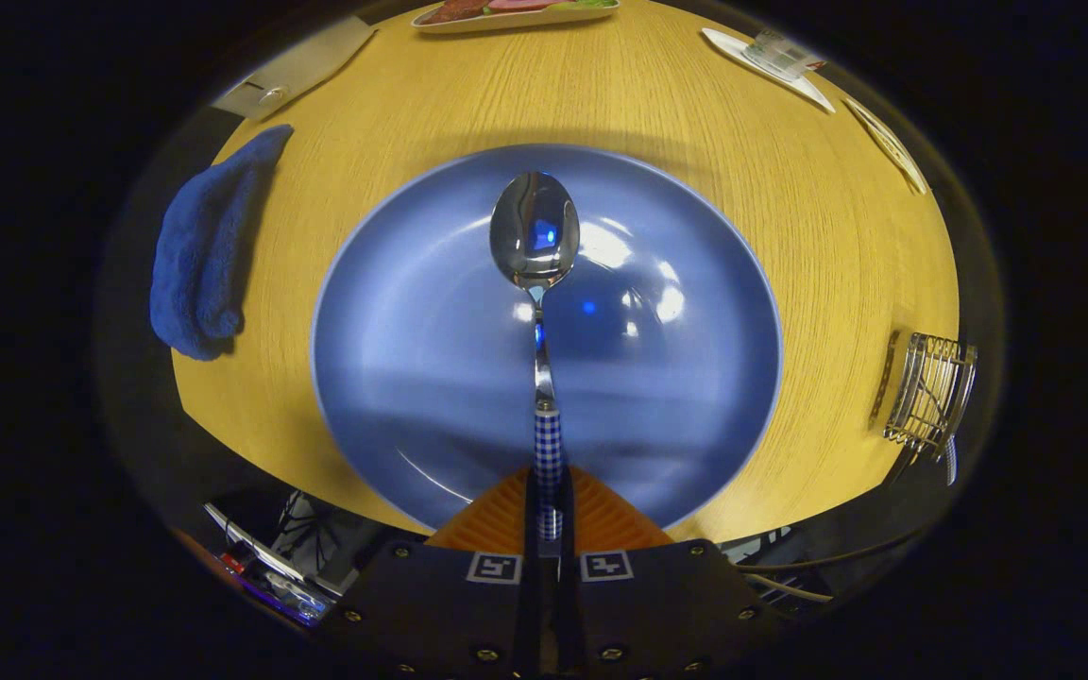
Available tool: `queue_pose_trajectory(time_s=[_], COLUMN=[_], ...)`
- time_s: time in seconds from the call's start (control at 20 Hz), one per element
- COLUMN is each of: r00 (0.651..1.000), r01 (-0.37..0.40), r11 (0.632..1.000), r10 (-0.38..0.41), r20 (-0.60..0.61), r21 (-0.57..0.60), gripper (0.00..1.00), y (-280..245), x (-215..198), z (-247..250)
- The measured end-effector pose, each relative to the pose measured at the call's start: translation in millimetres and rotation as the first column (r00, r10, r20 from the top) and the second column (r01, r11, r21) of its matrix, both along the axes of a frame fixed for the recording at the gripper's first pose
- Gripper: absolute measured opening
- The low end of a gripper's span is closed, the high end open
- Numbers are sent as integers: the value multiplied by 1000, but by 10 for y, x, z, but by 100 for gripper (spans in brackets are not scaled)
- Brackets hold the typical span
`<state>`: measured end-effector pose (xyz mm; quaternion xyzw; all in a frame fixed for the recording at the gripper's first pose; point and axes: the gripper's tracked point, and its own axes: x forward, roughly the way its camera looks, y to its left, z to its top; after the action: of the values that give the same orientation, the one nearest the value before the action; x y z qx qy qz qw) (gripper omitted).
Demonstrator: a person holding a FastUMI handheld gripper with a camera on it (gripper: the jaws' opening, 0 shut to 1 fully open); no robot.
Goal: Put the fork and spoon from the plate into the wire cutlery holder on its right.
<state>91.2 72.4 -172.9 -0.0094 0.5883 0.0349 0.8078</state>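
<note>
Checked blue-and-white handle of the steel spoon (535,236) sits pinched between the closed fingers (550,515) at lower centre, bowl pointing straight ahead over the round blue plate (412,331). At right on the wooden bench (790,236), the wire cutlery holder (929,389) holds a utensil.

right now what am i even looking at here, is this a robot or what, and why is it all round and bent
No robot arm: a person holds a two-finger gripper, and a fisheye camera riding on it looks forward along the fingers, which bends the picture round. The fingers are shut on the checked handle of a spoon, whose bowl points ahead over a blue plate. The plate sits on a wooden table. To its right stands the wire cutlery holder, with something already in it. A blue cloth lies to the left, and more dishes sit at the far side.
</note>
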Motion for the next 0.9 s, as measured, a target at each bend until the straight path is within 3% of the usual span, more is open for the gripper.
queue_pose_trajectory(time_s=[0.2,0.4,0.6,0.9], r00=[995,973,967,965], r01=[-95,-180,-186,-127], r11=[995,983,974,972], r10=[93,172,158,75], r20=[-42,-151,-202,-252], r21=[-36,-37,-128,-199], gripper=[8,8,8,8], y=[-198,-608,-1382,-2325], x=[-134,-518,-905,-1424], z=[262,550,930,1263])
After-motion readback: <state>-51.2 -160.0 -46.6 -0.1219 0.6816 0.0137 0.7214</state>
